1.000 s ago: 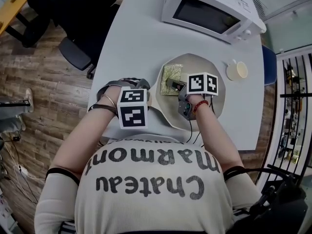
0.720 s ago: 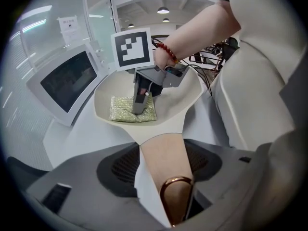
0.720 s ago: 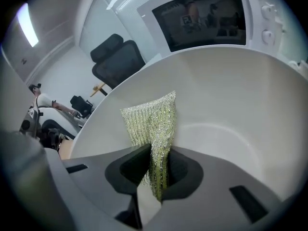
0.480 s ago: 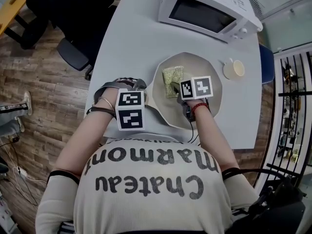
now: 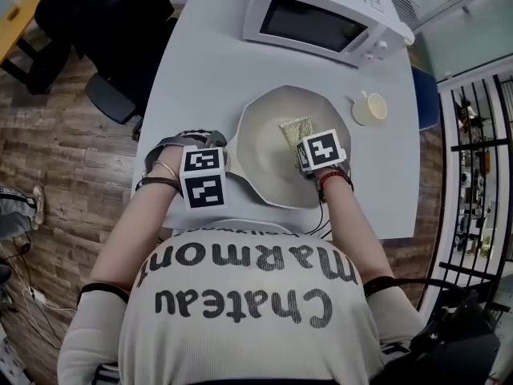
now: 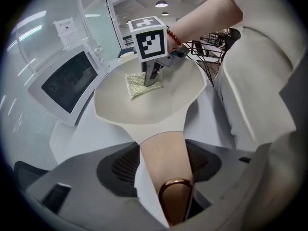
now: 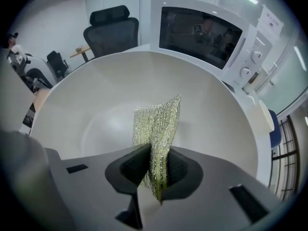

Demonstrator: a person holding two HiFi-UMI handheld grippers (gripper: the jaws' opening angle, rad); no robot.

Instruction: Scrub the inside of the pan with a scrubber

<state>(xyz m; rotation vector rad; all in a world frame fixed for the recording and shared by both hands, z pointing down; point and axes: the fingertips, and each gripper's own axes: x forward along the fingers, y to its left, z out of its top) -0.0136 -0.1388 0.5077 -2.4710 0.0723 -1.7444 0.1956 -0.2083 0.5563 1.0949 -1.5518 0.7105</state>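
Mid-scrub: right gripper (image 7: 156, 170) jaws pinch scrubber (image 7: 159, 124), right of pan (image 5: 260, 163) centre; left gripper (image 6: 166, 170) jaws clamp pan handle (image 6: 161, 143) (steadying). Next: press down, sweep across the pan floor.

Right gripper view: lower end of the scrubber (image 7: 159, 124) buried between the pads of the right tongs (image 7: 155, 170); print on the microwave (image 7: 207, 32) panel too small to read. Left gripper view: bottom of the copper loop (image 6: 175, 201) on the pan handle (image 6: 163, 158) sunk out of sight inside the left tongs (image 6: 166, 177). Head view: jaws of both tongs covered by their marker cubes (image 5: 203, 178); pan handle hidden beneath the left one; near edge of the desk (image 5: 200, 62) masked by the person's torso (image 5: 248, 311); back of the microwave cropped at the top edge; office chair (image 5: 112, 99) cropped at upper left.
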